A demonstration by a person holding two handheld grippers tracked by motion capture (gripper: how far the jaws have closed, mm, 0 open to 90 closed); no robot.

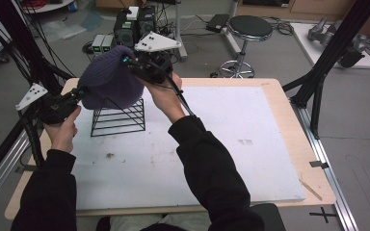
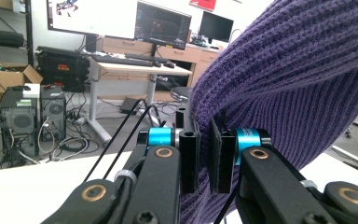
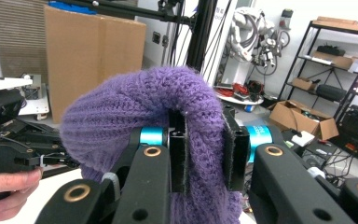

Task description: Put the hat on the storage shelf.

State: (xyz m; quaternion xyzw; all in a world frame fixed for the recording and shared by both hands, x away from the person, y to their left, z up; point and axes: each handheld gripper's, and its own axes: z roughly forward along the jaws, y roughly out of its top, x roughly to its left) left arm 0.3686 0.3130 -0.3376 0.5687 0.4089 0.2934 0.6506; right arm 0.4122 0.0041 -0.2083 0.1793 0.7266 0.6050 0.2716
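A purple knitted hat [image 1: 108, 77] hangs above a black wire rack [image 1: 118, 118] on the white table mat; its lower edge overlaps the rack's top. My left gripper [image 1: 80, 91] is shut on the hat's left rim, and in the left gripper view the knit [image 2: 298, 84] is pinched thin between the jaws of that gripper [image 2: 204, 158]. My right gripper [image 1: 127, 63] is shut on the hat's upper right edge; the right gripper view has a thick fold of knit [image 3: 200, 140] clamped in that gripper [image 3: 204, 151]. The other hand and gripper [image 3: 9, 140] appear at its left.
The white mat [image 1: 221, 139] covers most of the wooden table [image 1: 289, 115]. A black stool [image 1: 249, 29] stands beyond the far edge, with computer boxes [image 1: 135, 26] on the floor. Black frame posts [image 1: 327, 62] rise at the right and left sides.
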